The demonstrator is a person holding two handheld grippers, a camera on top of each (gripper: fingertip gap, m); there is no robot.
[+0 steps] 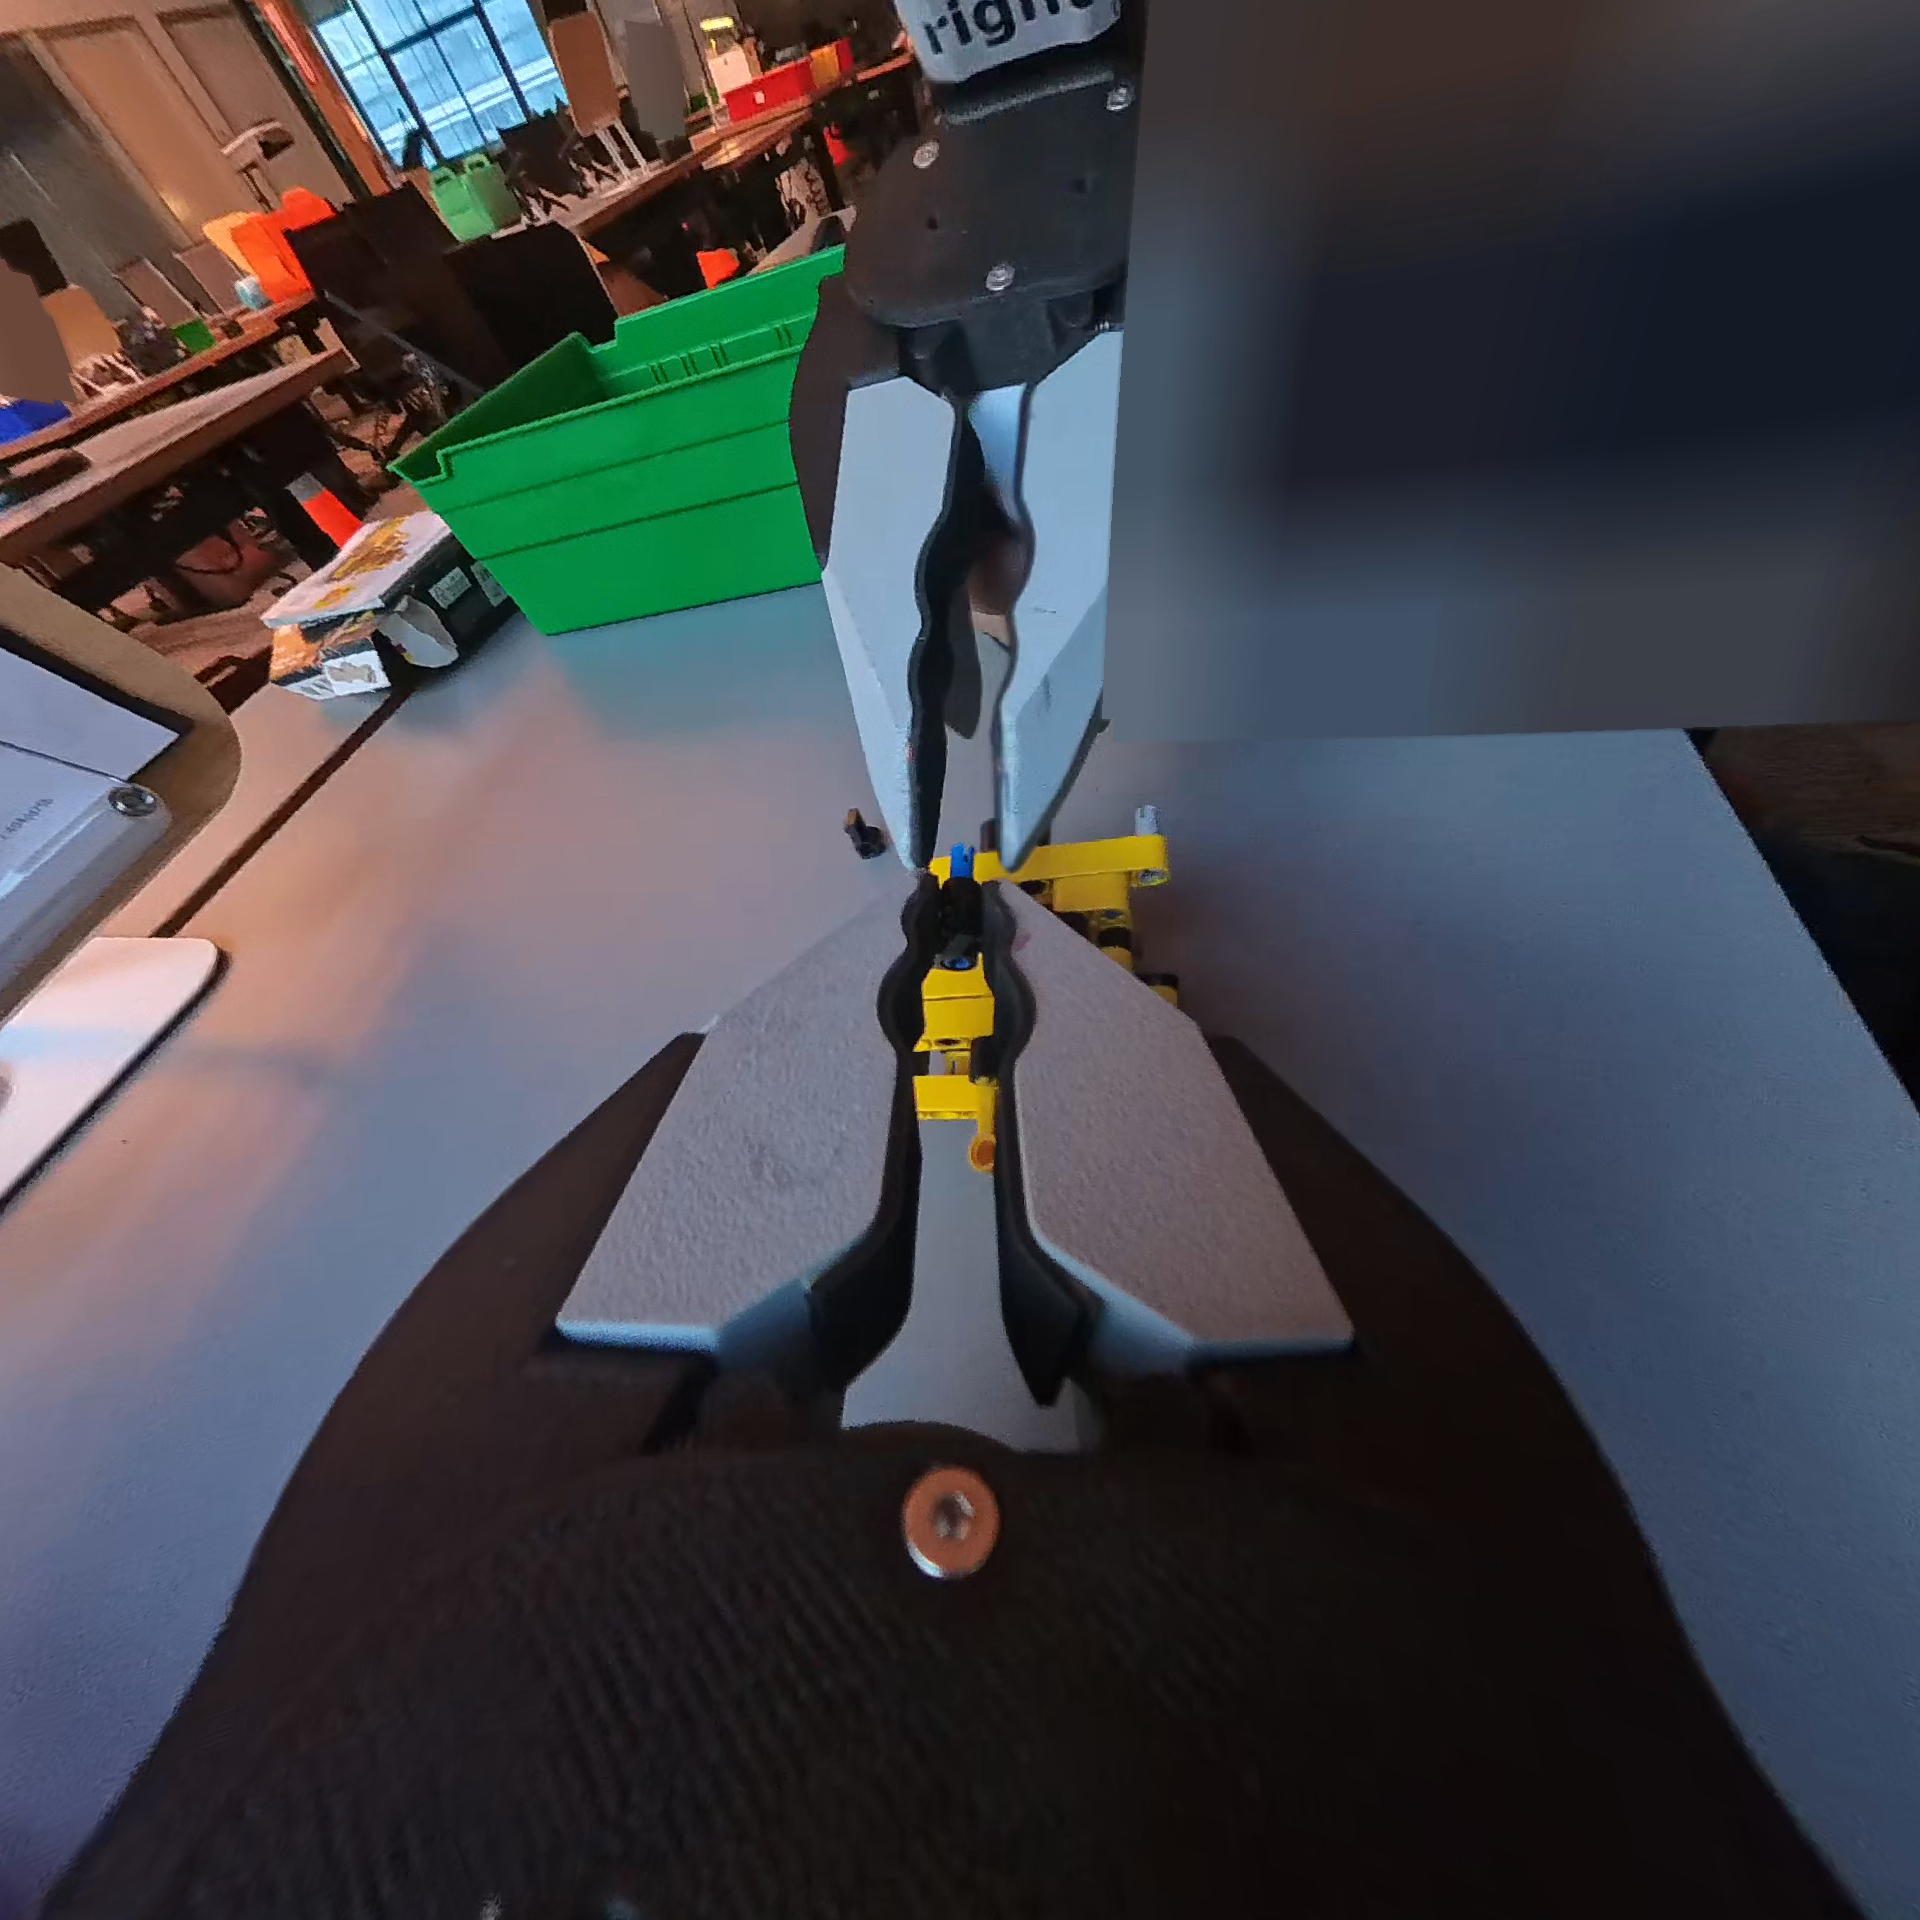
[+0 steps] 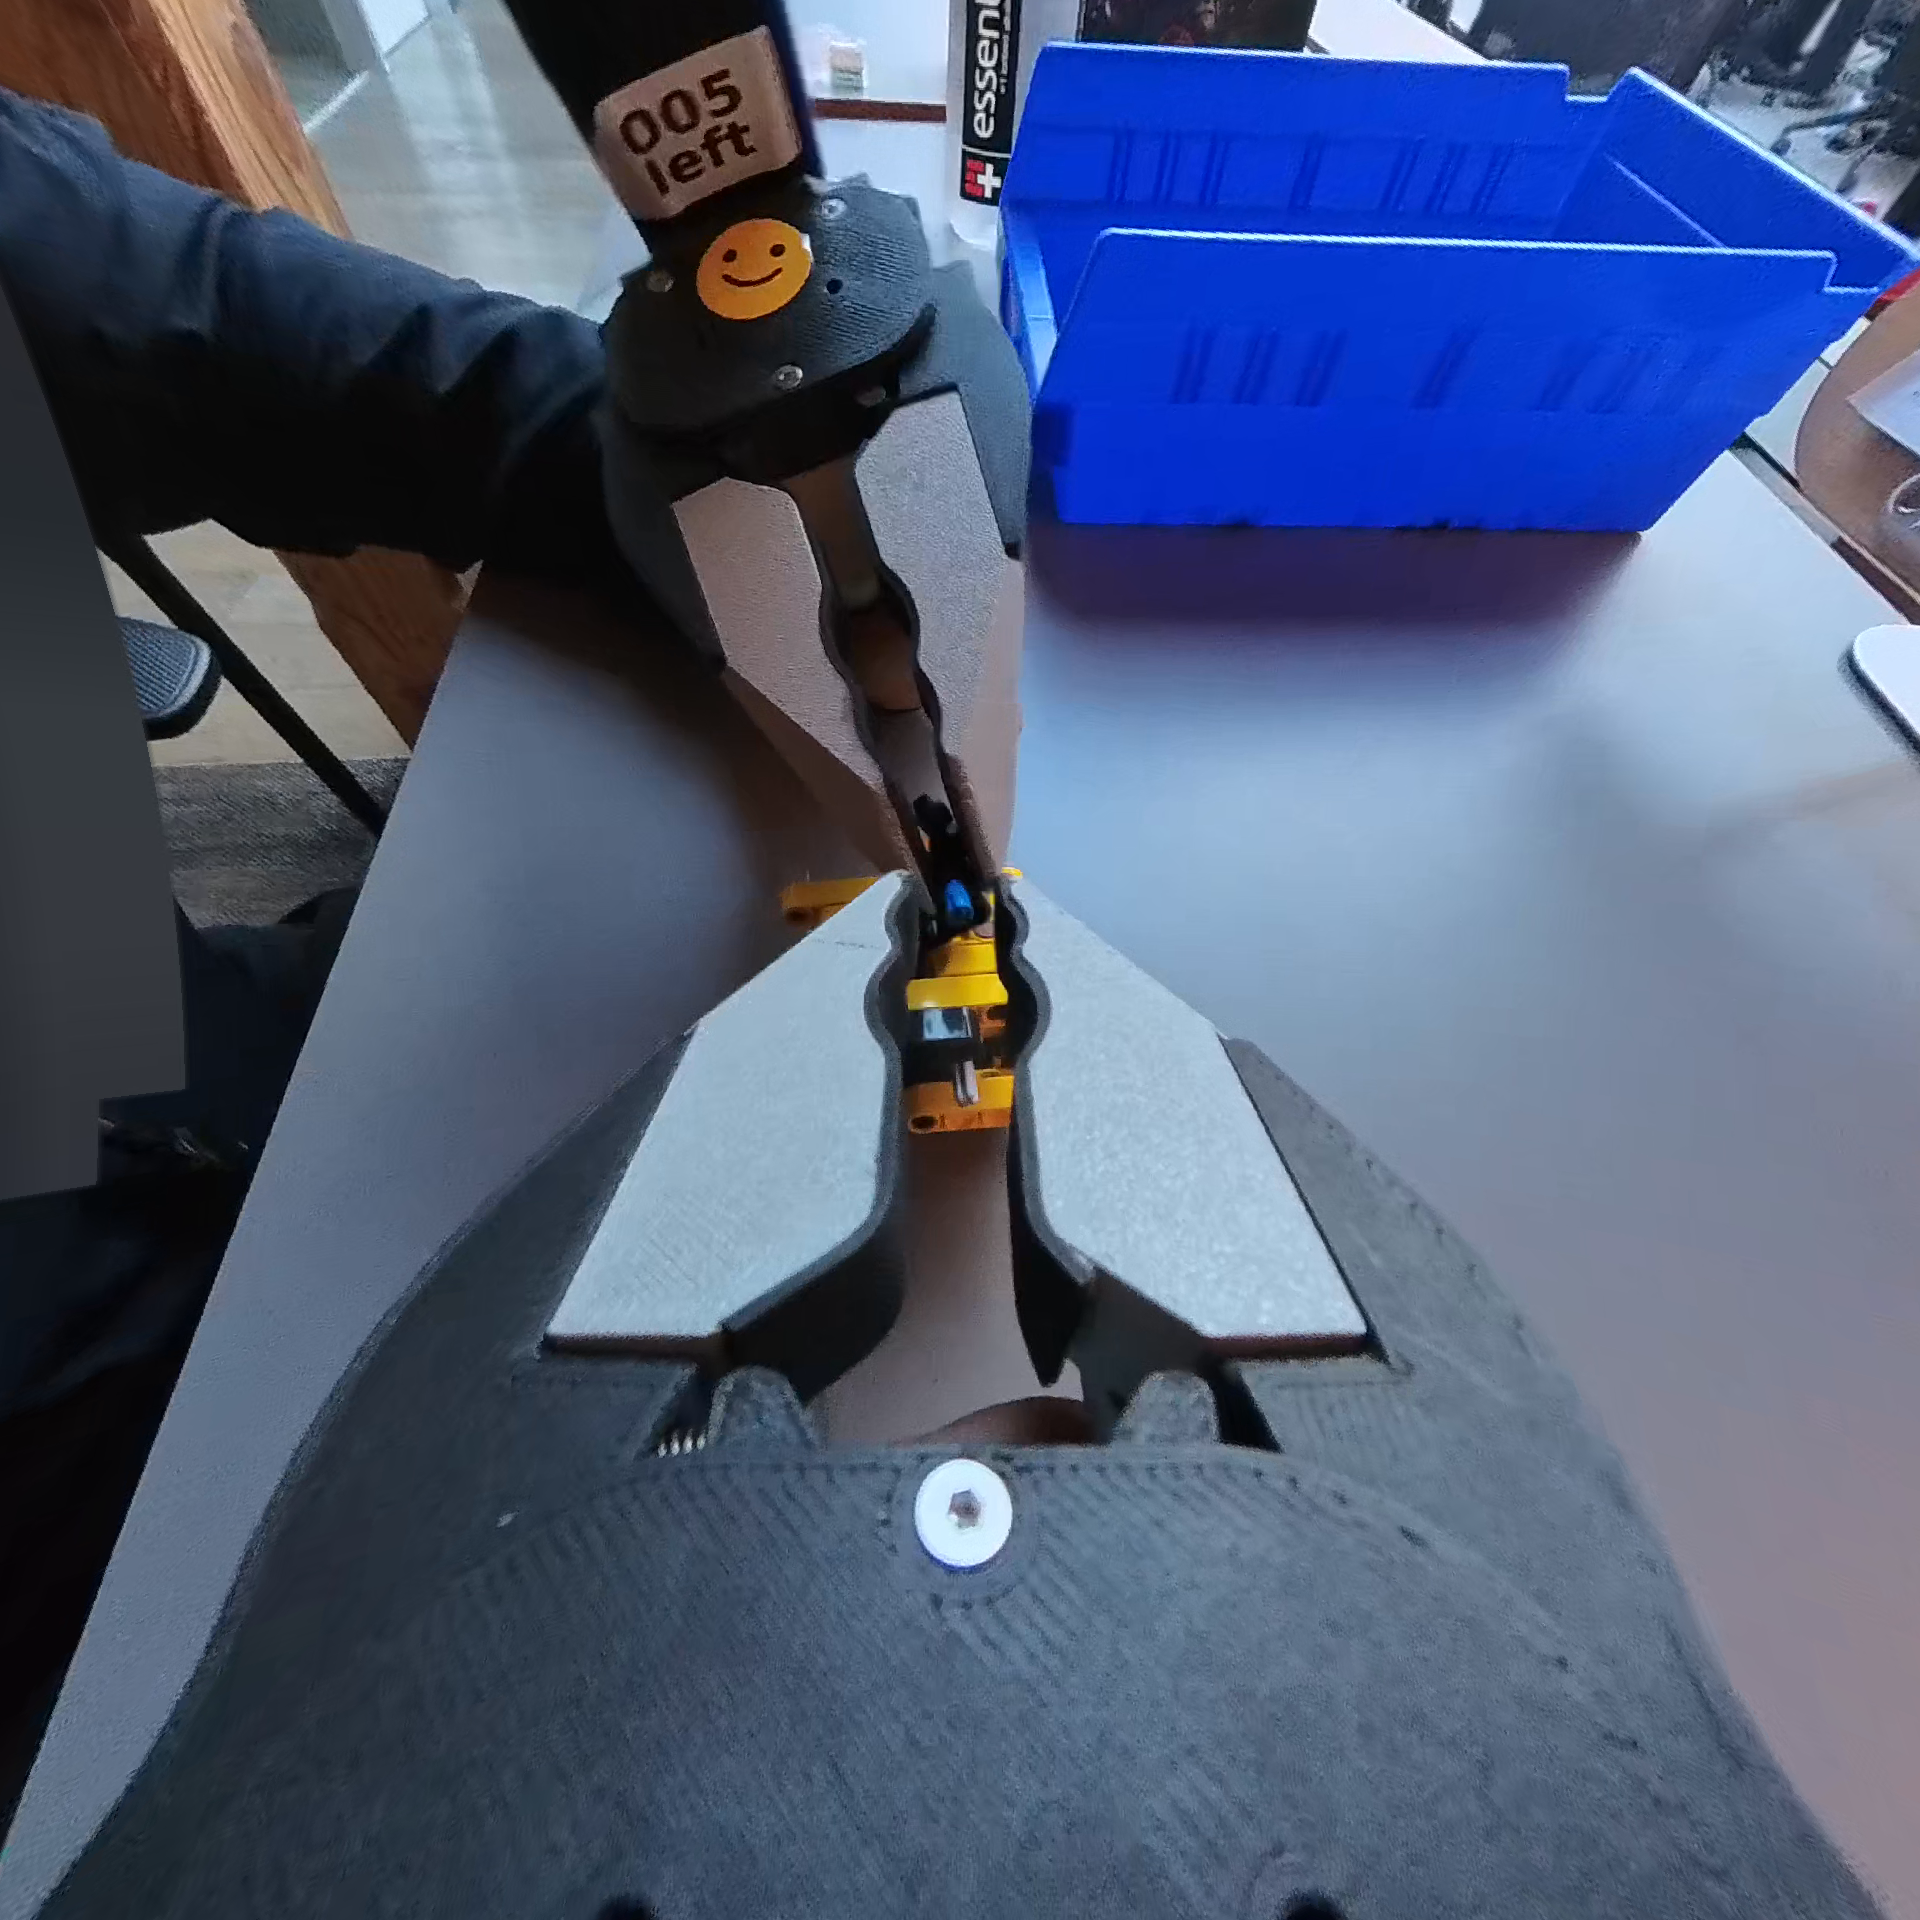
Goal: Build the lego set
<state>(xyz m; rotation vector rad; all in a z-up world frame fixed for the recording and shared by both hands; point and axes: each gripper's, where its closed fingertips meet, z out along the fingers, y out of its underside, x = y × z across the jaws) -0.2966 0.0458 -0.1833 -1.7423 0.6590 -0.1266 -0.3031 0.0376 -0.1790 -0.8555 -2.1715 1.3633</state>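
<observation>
1. Progress: a partly built yellow lego model (image 1: 1081, 873) sits on the worktop (image 1: 520, 935) between the two tools. Several yellow beams are already joined; judging by the loose parts around it, the build is not finished.
2. Left hand-held gripper (image 1: 951, 914): its fingers are closed on a small black piece with a blue pin (image 1: 964, 858), held at the top of the model. In the right wrist view this tool (image 2: 940, 852) comes down from above, with a dark sleeve (image 2: 260, 395) behind it.
3. Right hand-held gripper (image 2: 951, 935): its fingers are clamped on the yellow body of the model (image 2: 956, 1029), bracing it. In the left wrist view its tips (image 1: 961, 831) meet the model from above.
4. Step in hand, as a judgement: the blue pin is being seated into the yellow frame.
5. Remaining: a small black part (image 1: 862, 831) lies loose on the worktop just beside the model.
6. Surface: a plain grey worktop, matte and flat.
7. Room: a green bin (image 1: 623, 499) and a blue bin (image 2: 1403, 364) stand at the far edges; a torn box (image 1: 374, 603) lies beside the green bin. Further desks and windows show behind.
</observation>
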